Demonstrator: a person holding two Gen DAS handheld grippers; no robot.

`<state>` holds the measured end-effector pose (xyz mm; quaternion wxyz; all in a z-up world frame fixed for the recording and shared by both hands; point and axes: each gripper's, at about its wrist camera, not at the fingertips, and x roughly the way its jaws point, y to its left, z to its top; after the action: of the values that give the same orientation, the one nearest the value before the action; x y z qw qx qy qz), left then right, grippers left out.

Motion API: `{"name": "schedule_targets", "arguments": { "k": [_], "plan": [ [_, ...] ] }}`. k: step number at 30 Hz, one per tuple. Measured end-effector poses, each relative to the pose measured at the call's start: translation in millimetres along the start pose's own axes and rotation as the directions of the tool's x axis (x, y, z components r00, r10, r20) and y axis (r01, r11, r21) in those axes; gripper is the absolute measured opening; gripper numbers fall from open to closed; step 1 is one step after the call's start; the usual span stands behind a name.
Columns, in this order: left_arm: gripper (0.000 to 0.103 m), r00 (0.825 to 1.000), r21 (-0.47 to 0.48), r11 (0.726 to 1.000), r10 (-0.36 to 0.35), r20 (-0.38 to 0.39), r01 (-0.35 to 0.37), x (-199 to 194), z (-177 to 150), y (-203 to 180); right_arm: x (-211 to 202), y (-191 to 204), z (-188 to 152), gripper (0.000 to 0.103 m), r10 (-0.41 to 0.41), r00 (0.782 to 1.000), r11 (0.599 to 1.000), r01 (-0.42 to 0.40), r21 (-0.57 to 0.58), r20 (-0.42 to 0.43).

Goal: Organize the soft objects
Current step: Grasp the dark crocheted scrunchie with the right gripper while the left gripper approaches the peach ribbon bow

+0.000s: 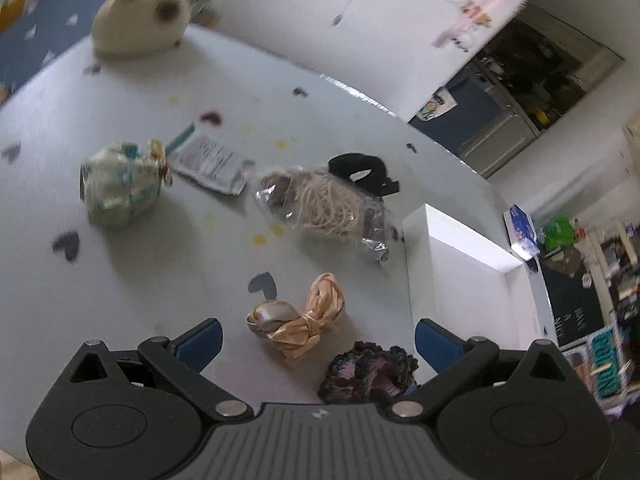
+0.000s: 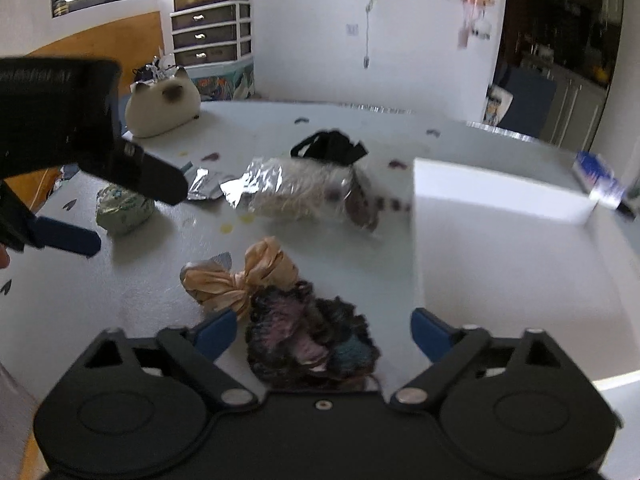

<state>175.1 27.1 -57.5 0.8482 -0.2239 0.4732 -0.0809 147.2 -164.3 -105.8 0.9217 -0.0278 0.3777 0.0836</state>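
Observation:
My left gripper (image 1: 318, 340) is open above a peach satin bow scrunchie (image 1: 298, 322), which lies between its blue fingertips. A dark purple knitted scrunchie (image 1: 368, 372) sits just to its right. In the right wrist view my right gripper (image 2: 322, 332) is open with that dark scrunchie (image 2: 310, 344) between its fingers, and the peach scrunchie (image 2: 240, 276) just beyond. The left gripper (image 2: 72, 236) shows there at the left. A floral fabric pouch (image 1: 118, 184), a bag of cream yarn (image 1: 320, 204), a black strap (image 1: 362, 172) and a plush cat (image 1: 140, 20) lie farther off.
A white open box (image 1: 460, 248) stands at the right on the round white table (image 1: 120, 300); it also shows in the right wrist view (image 2: 500, 196). A paper packet (image 1: 208, 162) lies beside the pouch. A drawer unit (image 2: 212, 32) stands beyond the table.

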Motion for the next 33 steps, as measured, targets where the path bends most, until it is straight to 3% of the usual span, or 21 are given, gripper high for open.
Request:
{"name": "schedule_targets", "arguments": {
  "k": [12, 17, 24, 26, 29, 33],
  "plan": [
    [0.102, 0.998, -0.117, 0.993, 0.010, -0.058, -0.017, 26.7, 12.4, 8.1, 31.7, 3.8, -7.9, 0.068, 0.000, 0.998, 0.998, 0.004, 0.059, -0.067],
    [0.103, 0.997, -0.129, 0.991, 0.024, -0.078, -0.034, 38.6, 11.1, 1.9, 27.1, 1.4, -11.4, 0.046, 0.012, 0.998, 0.999, -0.009, 0.035, -0.069],
    [0.103, 0.992, -0.213, 0.976, 0.026, -0.127, -0.053, 61.1, 12.8, -5.6, 17.0, -12.6, -15.5, 0.026, 0.051, 0.997, 0.998, -0.048, 0.050, -0.051],
    [0.103, 0.990, -0.235, 0.969, 0.039, -0.137, -0.071, 67.0, 14.2, -7.9, 10.5, -17.9, -15.8, 0.018, 0.062, 0.997, 0.996, -0.060, 0.058, -0.038],
    [0.103, 0.986, -0.259, 0.959, 0.073, -0.151, -0.111, 75.7, 15.9, -12.9, 3.3, -24.3, -16.7, 0.016, 0.085, 0.996, 0.995, -0.082, 0.061, -0.038],
    [0.103, 0.978, -0.236, 0.952, 0.172, -0.121, -0.197, 85.9, 16.1, -25.7, -7.2, -32.3, -21.7, 0.016, 0.108, 0.993, 0.992, -0.106, 0.067, -0.036]
  ]
}}
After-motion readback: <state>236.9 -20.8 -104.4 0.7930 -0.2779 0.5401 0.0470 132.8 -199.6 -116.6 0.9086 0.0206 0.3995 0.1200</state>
